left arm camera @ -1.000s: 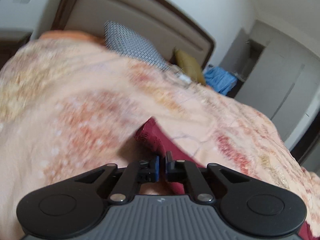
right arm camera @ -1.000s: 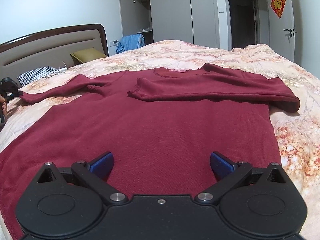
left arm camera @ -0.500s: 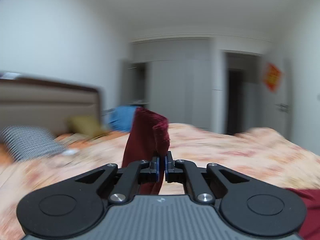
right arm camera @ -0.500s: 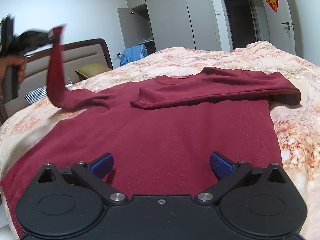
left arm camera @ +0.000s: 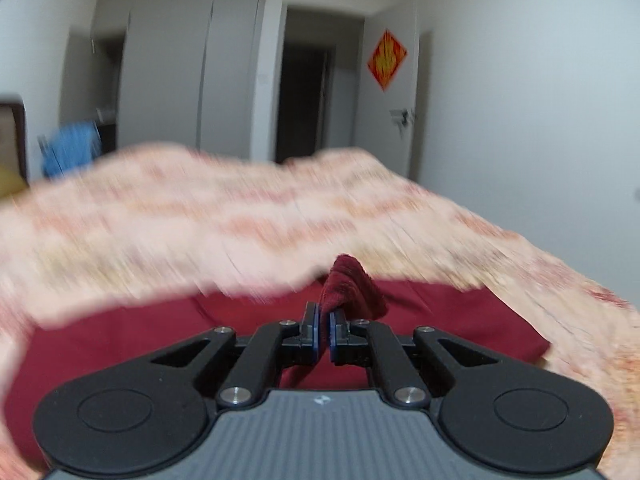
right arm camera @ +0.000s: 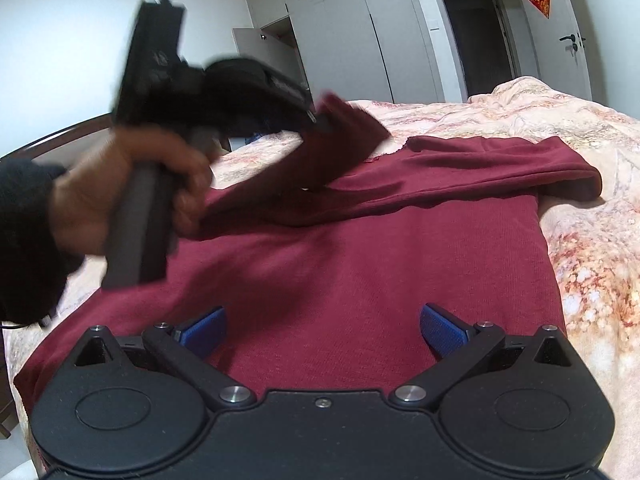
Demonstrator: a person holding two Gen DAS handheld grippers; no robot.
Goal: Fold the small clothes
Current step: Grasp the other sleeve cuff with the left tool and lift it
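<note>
A dark red sweater [right arm camera: 360, 264] lies flat on the bed, body toward me, its right sleeve [right arm camera: 500, 164] folded across the chest. My left gripper [left arm camera: 324, 330] is shut on the cuff of the left sleeve [left arm camera: 352, 284] and holds it above the sweater's body [left arm camera: 460, 320]. In the right wrist view that gripper [right arm camera: 316, 120] carries the sleeve [right arm camera: 320, 160] over the chest, with the hand on its handle. My right gripper [right arm camera: 322, 330] is open and empty, low over the sweater's hem.
The bed has a peach floral quilt [right arm camera: 592, 248] around the sweater. A headboard [right arm camera: 60, 136] stands at the far left. Wardrobe doors [right arm camera: 360, 32] and a room door [right arm camera: 568, 32] are behind the bed. A blue cloth [left arm camera: 68, 152] hangs by the wardrobe.
My left gripper lifted the left sleeve cuff off the quilt, swung it up and then rightward over the sweater's chest. The right gripper stayed open over the hem.
</note>
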